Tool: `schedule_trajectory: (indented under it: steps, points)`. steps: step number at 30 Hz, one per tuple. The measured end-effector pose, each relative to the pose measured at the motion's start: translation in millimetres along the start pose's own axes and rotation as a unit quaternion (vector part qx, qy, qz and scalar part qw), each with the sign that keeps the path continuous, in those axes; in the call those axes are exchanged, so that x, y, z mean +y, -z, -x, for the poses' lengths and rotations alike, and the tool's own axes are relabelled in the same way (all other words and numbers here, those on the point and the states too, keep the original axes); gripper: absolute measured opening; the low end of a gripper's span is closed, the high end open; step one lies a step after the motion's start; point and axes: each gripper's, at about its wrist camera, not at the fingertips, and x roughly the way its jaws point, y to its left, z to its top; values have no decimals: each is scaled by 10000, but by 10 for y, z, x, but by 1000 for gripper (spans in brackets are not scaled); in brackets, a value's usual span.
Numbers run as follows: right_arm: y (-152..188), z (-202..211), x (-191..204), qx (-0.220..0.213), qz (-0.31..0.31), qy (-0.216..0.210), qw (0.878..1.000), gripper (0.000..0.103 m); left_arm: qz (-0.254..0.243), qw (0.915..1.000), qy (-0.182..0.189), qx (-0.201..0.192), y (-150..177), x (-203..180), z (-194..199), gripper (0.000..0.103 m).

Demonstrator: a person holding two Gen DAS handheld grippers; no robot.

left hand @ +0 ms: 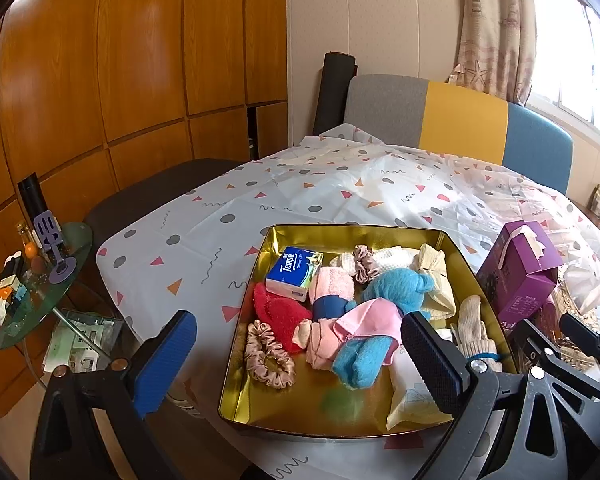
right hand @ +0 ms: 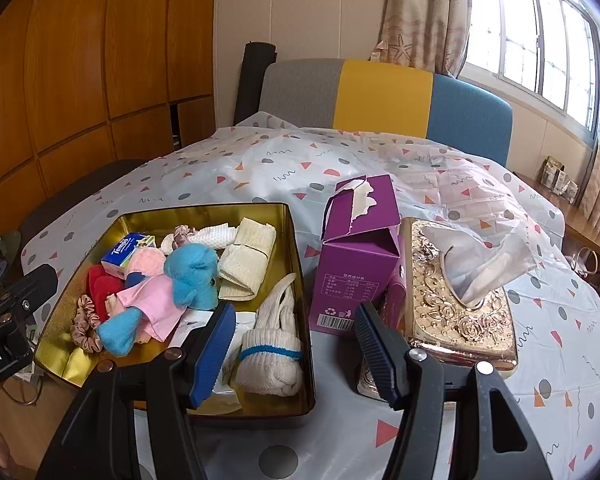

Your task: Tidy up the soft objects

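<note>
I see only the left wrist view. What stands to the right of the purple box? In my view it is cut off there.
Observer: A gold embossed tissue box lies right beside the purple box, with a white sheet sticking out of its slot.
Operator: Is the right gripper holding something?
Observer: No. The right gripper is open and empty, its jaws either side of the gold tin's right rim.
Operator: What is the white thing, half hidden, at the tin's right side?
Observer: A rolled pair of white socks with a blue band, in the tin's near right corner.
</note>
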Motion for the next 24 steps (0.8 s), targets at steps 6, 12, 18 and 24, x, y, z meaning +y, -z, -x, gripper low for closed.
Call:
schedule_trajectory:
  steps: [6, 12, 18, 24]
  points:
    - [3, -1, -2, 9, 3, -4, 10000, 63, 3, 10000, 6, 0, 2, -4, 0, 103]
    - [4, 2, -1, 8, 13, -12, 10000, 63, 5, 10000, 6, 8, 7, -17, 4, 103]
    - [7, -1, 4, 17, 29, -16, 10000, 63, 2, 10000, 19, 24, 15, -24, 0, 103]
    - [10, 1, 7, 17, 34, -22, 10000, 63, 4, 10000, 3, 20, 18, -19, 2, 103]
